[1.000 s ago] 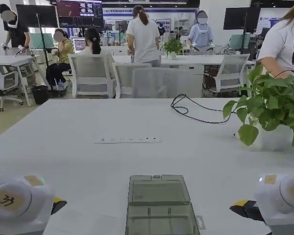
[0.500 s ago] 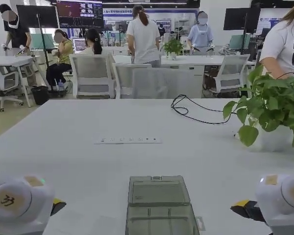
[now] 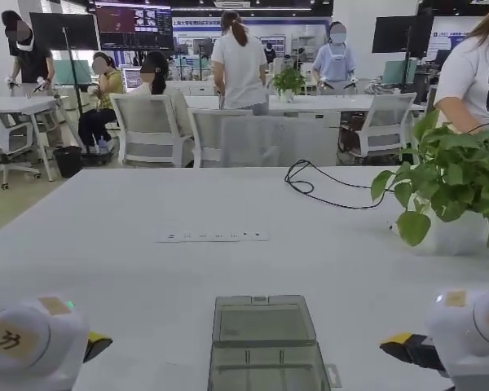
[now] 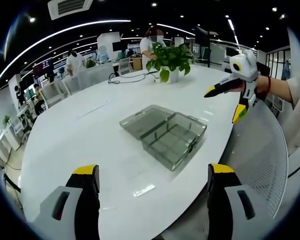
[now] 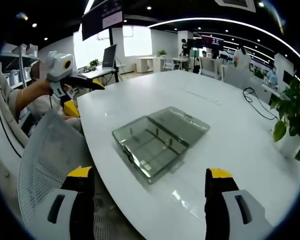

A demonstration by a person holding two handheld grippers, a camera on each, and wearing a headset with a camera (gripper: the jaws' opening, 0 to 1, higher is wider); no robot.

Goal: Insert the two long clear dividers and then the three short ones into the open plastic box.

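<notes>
A broad white table (image 3: 147, 269) is seen stretching away toward an office where several people are seated or standing. The plastic box (image 3: 266, 343) is set at the near edge of the table, in the middle, with its lid laid open and flat on the far side and its tray on the near side. A potted plant (image 3: 452, 175) is placed at the far right of the table. The left gripper (image 4: 154, 170) is held to the left of the box and the right gripper (image 5: 149, 175) to its right, both well apart from it; the jaws of each are spread wide and nothing is held between them. A black cable (image 3: 318, 183) is looped on the far side, left of the plant. A power strip (image 3: 212, 236) is set flush into the table beyond the box. What seems to be a clear divider (image 4: 143, 190) is laid flat on the table near the left gripper.
</notes>
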